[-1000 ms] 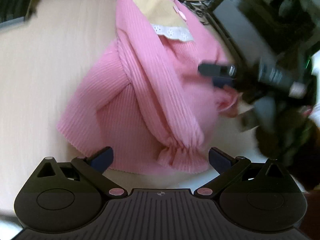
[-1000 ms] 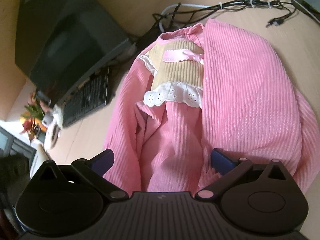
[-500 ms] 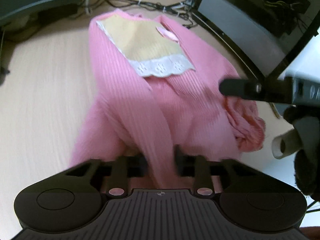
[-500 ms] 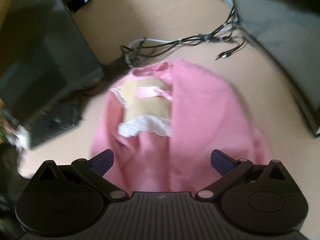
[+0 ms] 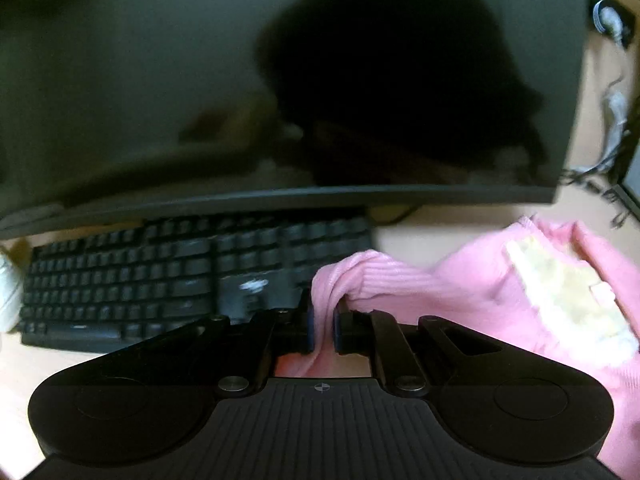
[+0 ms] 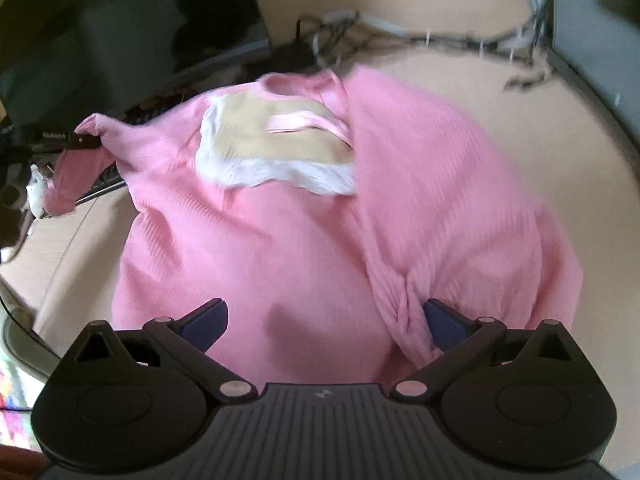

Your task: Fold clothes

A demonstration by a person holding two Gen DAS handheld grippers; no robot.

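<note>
At the far left of the right wrist view, a pulled-out pink sleeve [image 6: 80,168] is seen, pinched near its cuff by the left gripper [image 6: 86,142]. In the left wrist view the same grip is shown close up: the left gripper [image 5: 322,326] is closed tight on a bunch of the sleeve, low in the middle of the frame, with a black computer keyboard [image 5: 160,276] just behind it on the left and a big dark monitor screen [image 5: 280,80] filling the top.

The soft pink ribbed knit top [image 6: 320,220] is spread across the middle of the right wrist view, on a pale wooden desk [image 6: 520,80]. Its neck hole points to the top of the frame and its hem points down toward the right gripper, so its long side runs up and down the frame. A cream patch with a white lace edge [image 6: 276,144] is seen high on its chest.

The held sleeve is stretched out sideways, to the left, away from the body of the top. For a fold, it is judged that this sleeve has to be carried back to the right, across the chest.

Low in the frame, the right gripper [image 6: 324,320] is spread wide and nothing is held in it. A second sleeve [image 6: 400,300] is lying folded down the top, touching the right-hand finger. A tangle of grey cables [image 6: 440,36] lies at the upper right.
</note>
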